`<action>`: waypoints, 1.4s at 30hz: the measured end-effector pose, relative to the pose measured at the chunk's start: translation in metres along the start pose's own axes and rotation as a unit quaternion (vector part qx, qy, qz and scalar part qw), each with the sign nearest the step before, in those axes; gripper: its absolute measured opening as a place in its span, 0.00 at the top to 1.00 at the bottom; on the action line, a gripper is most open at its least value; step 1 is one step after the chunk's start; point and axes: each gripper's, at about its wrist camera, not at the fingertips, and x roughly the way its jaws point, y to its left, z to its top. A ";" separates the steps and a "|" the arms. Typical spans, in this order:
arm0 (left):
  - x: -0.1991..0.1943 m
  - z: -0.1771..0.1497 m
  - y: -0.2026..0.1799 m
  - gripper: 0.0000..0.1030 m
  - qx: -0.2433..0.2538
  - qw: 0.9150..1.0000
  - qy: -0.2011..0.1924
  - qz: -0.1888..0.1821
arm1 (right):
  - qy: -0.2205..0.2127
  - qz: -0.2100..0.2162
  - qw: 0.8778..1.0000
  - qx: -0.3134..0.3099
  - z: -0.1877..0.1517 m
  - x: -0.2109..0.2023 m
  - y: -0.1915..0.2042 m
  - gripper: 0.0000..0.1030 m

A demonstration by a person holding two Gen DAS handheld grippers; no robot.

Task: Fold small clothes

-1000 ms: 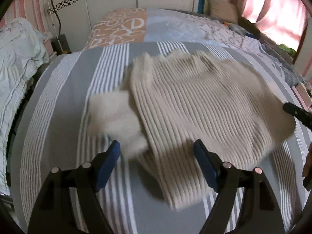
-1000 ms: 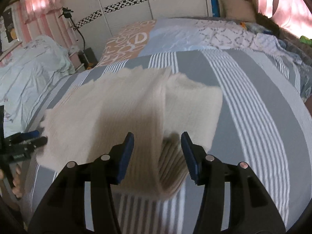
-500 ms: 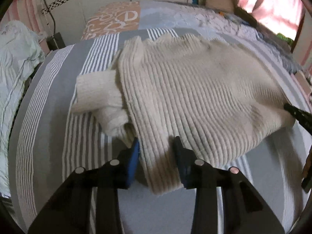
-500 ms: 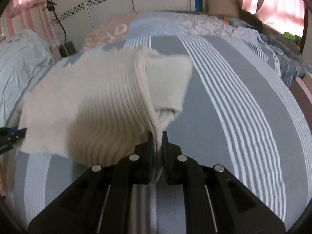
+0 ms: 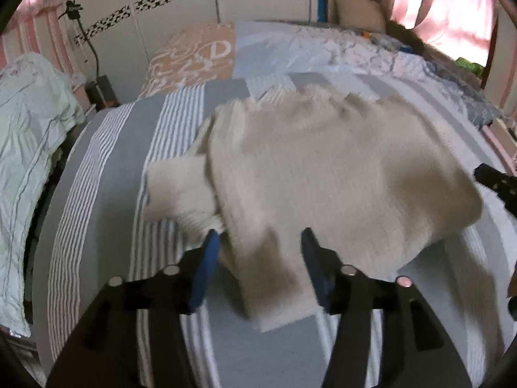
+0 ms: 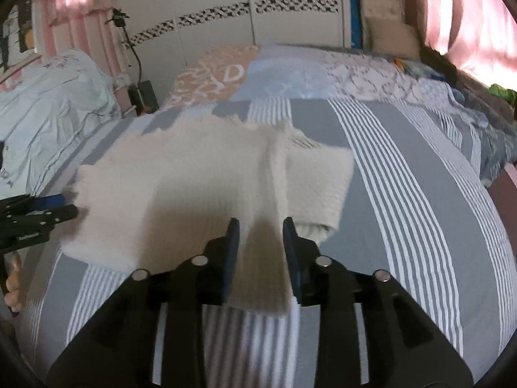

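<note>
- Striped grey-and-white bedding (image 6: 404, 194) covers the bed in front of you, with white wardrobe doors (image 6: 290, 3) behind it and pink curtains (image 5: 442, 3) at the right.
- Your left gripper (image 5: 260, 260) has its blue pads (image 5: 206, 268) spread apart; the near left corner of the sweater (image 5: 323, 174) lies between them, and no pad is pressing on the knit.
- Your right gripper (image 6: 261, 247) also stands parted, its pads (image 6: 231, 252) on either side of the sweater's near right corner, with a gap on each side of the cloth.
- From the left wrist you see the cream ribbed sweater spread flat across the middle of the bed, hem toward you; the picture is blurred.
- One sleeve (image 5: 179, 194) is tucked under the body and sticks out at the left, just beyond your left pad.
- From the right wrist the other sleeve (image 6: 320, 187) shows folded at the sweater's right edge, resting on the stripes.
- Your right gripper's tip appears at the right edge of the left view, close to the sweater's far corner; your left gripper appears at the left edge of the right view, with fingers (image 6: 13, 284) below it.
- Pale crumpled quilt (image 5: 29, 123) sits off the left side of the bed, and an orange patterned pillow (image 6: 213, 76) lies at its head.
</note>
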 end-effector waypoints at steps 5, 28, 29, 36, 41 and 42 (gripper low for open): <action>0.014 0.005 -0.036 0.37 0.035 0.999 0.007 -0.022 | 0.038 0.044 0.997 -0.049 -0.011 0.029 0.044 0.72; 0.008 0.025 -0.022 0.15 0.009 1.000 -0.012 -0.004 | 0.013 0.054 0.998 -0.017 0.024 0.015 -0.008 0.23; 0.010 0.030 -0.023 0.14 0.003 1.000 -0.010 -0.006 | 0.007 0.043 0.999 -0.009 0.026 0.015 -0.012 0.17; 0.044 0.049 -0.031 0.12 -0.018 0.999 0.025 0.015 | 0.009 -0.010 0.998 0.058 0.028 0.037 -0.050 0.03; 0.058 0.056 -0.033 0.12 -0.025 0.999 0.034 0.019 | 0.039 0.050 0.988 0.137 0.026 0.065 -0.078 0.03; 0.060 0.057 -0.032 0.12 -0.027 0.999 0.038 0.018 | 0.053 0.060 0.985 0.150 0.025 0.073 -0.080 0.03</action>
